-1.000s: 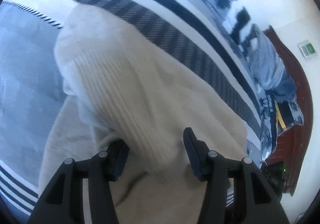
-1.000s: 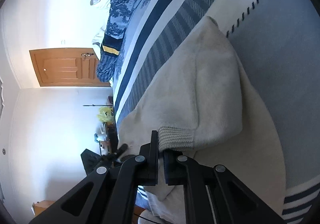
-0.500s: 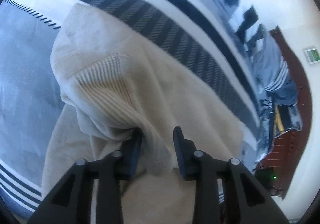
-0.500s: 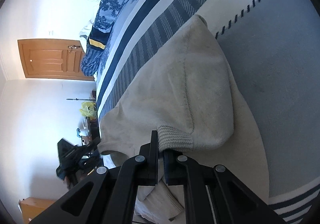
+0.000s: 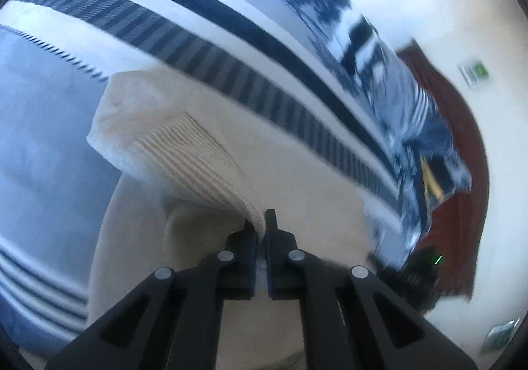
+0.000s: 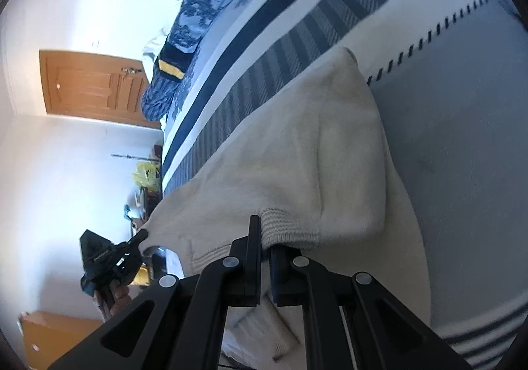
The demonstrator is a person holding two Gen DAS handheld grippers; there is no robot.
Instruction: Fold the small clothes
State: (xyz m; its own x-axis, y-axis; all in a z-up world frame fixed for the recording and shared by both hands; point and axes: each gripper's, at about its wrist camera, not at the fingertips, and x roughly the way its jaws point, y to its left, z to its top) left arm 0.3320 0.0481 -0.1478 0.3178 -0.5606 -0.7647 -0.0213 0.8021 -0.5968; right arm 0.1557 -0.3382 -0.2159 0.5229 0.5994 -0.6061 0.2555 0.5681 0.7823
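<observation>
A cream knit sweater lies on a striped bed. My left gripper is shut on its ribbed edge and holds that edge lifted above the rest of the garment. In the right wrist view the same sweater is folded over on itself. My right gripper is shut on its ribbed cuff. The left gripper with the hand holding it shows at the sweater's far corner.
The bed cover has navy, grey and white stripes, with a plain grey area beside the sweater. Patterned blue bedding lies piled at the far end. A wooden door and a dark wooden headboard stand beyond the bed.
My left gripper has closed from open onto the sweater's ribbed edge and lifted it. My right gripper has stayed shut on the cuff.
</observation>
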